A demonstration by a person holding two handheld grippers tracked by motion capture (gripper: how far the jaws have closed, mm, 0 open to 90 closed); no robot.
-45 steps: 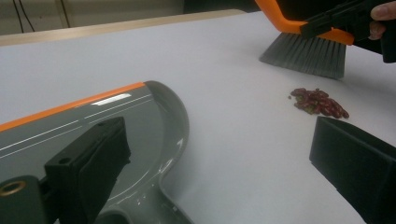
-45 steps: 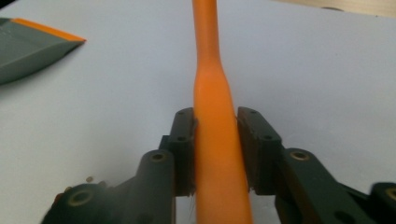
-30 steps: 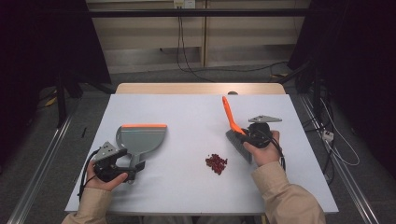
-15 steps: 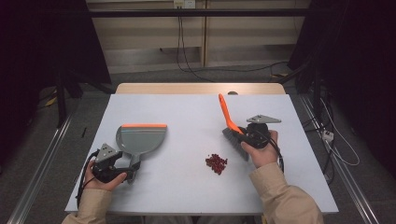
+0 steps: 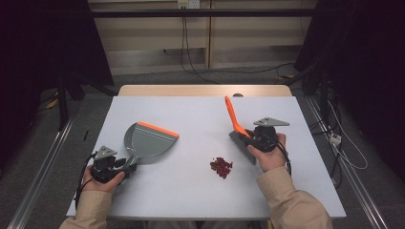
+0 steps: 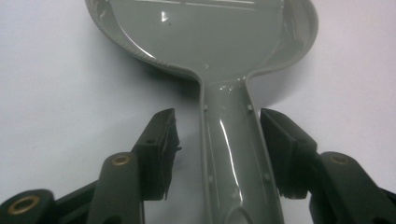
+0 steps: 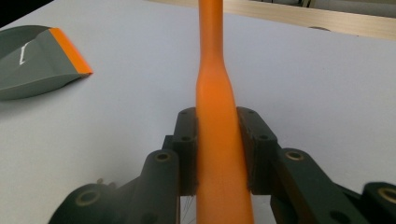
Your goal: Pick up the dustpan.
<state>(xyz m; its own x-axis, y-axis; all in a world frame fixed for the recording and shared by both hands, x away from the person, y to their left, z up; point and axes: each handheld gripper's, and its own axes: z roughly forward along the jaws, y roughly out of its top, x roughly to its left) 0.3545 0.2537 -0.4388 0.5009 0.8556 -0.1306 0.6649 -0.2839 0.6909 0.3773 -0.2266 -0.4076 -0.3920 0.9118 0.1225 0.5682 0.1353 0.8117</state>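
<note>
Dustpan turned, handle end cut off.

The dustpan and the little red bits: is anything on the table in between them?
No. Bare white table lies between the dustpan and the red bits. The brush sits to the right, held in the right claw.
</note>
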